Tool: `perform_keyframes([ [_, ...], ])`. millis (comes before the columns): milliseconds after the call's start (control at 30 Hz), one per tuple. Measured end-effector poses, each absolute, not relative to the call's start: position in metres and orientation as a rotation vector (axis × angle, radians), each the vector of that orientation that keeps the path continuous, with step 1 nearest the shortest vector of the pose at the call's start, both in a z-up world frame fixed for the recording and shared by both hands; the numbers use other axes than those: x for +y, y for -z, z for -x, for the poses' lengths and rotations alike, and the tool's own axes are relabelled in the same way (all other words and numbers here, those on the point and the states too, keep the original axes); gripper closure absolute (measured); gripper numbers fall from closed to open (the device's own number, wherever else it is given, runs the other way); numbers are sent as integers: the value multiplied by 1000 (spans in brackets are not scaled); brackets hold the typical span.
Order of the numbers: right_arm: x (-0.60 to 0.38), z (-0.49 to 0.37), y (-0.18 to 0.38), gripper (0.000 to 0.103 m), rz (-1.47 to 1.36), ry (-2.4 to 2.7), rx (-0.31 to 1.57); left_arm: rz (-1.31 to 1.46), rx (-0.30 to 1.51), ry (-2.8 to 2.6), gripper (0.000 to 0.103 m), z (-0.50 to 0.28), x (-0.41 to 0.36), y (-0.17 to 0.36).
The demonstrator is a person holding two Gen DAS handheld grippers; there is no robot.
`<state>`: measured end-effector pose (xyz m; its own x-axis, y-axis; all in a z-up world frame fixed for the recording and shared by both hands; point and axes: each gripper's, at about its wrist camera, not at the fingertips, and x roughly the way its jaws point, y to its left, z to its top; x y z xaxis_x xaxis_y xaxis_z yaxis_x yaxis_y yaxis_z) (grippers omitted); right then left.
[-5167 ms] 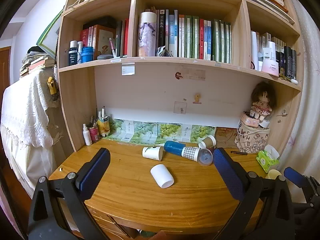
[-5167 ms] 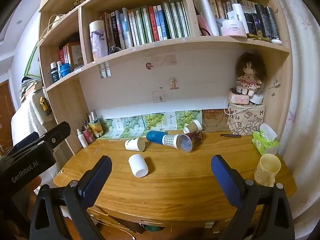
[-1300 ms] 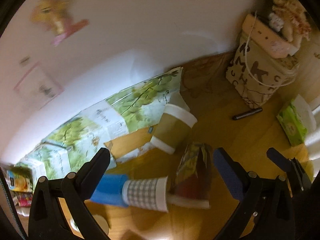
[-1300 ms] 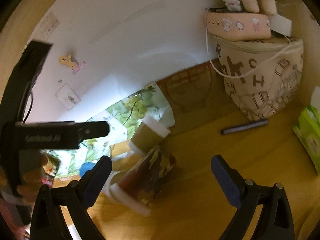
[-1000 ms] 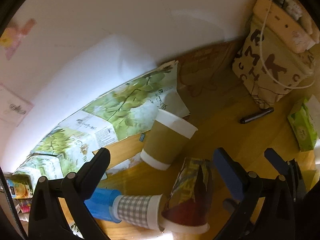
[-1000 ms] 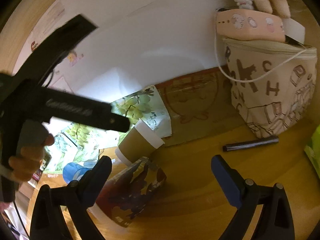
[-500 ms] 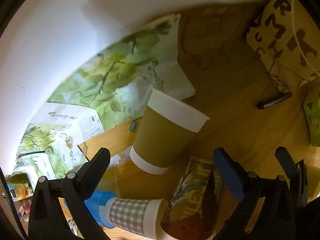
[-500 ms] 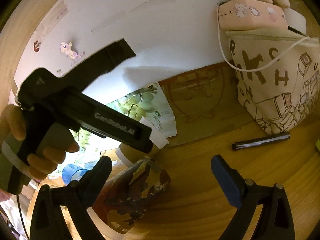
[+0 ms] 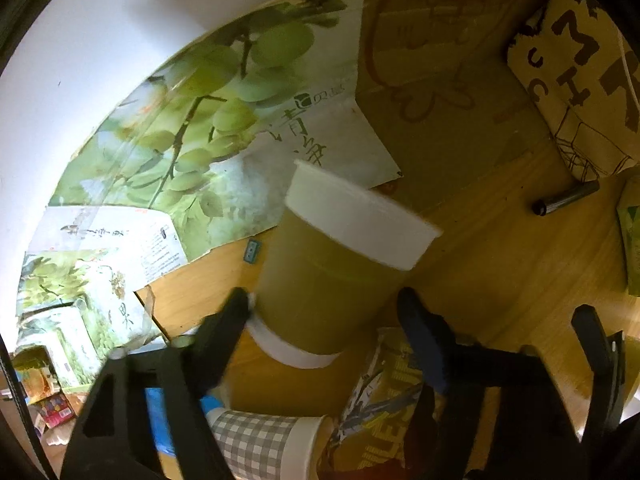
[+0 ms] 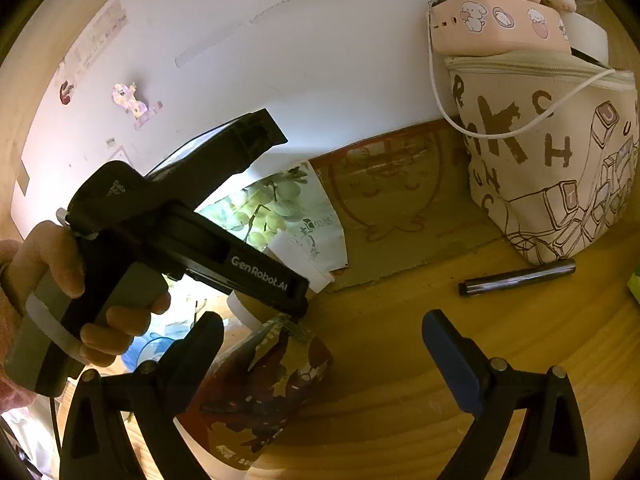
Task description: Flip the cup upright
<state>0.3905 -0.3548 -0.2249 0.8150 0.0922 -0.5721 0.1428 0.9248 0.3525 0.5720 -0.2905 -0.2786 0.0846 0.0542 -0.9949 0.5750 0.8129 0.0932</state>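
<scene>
A brown paper cup (image 9: 332,280) with white bands lies tilted on the wooden desk, its wide end toward the back wall. My left gripper (image 9: 324,312) has its fingers closed in on both sides of the cup's lower body, touching it. In the right wrist view the same cup (image 10: 280,284) is mostly hidden behind the left gripper's body (image 10: 192,248). My right gripper (image 10: 320,344) is open and empty above the desk, over a dark printed cup (image 10: 260,396) that lies on its side.
A checked cup (image 9: 260,444) nested in a blue one (image 9: 160,420) lies at the lower left. Grape-print cartons (image 9: 192,128) line the back wall. A lettered fabric bag (image 10: 552,168) and a black pen (image 10: 516,278) are at the right.
My left gripper has moved in on the brown cup and its fingers have closed from wide open onto the cup's sides. The right gripper has barely moved.
</scene>
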Motion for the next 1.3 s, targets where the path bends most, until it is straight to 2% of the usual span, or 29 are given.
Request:
perform_keyframes([
  [233,-356,-389,221,3,-404,30,637,-519,1451,417,35,-577,-286,284],
  [700,-342,-373,190,3,-365,11,605,-430,1312,430,37,-559,-240,209],
  [967,-323,-351,165,3,-339,-18,578,-320,1218,462,37,-501,-198,152],
  [1300,-278,-299,143,3,-281,-37,619,-212,1153,454,37,-418,-135,112],
])
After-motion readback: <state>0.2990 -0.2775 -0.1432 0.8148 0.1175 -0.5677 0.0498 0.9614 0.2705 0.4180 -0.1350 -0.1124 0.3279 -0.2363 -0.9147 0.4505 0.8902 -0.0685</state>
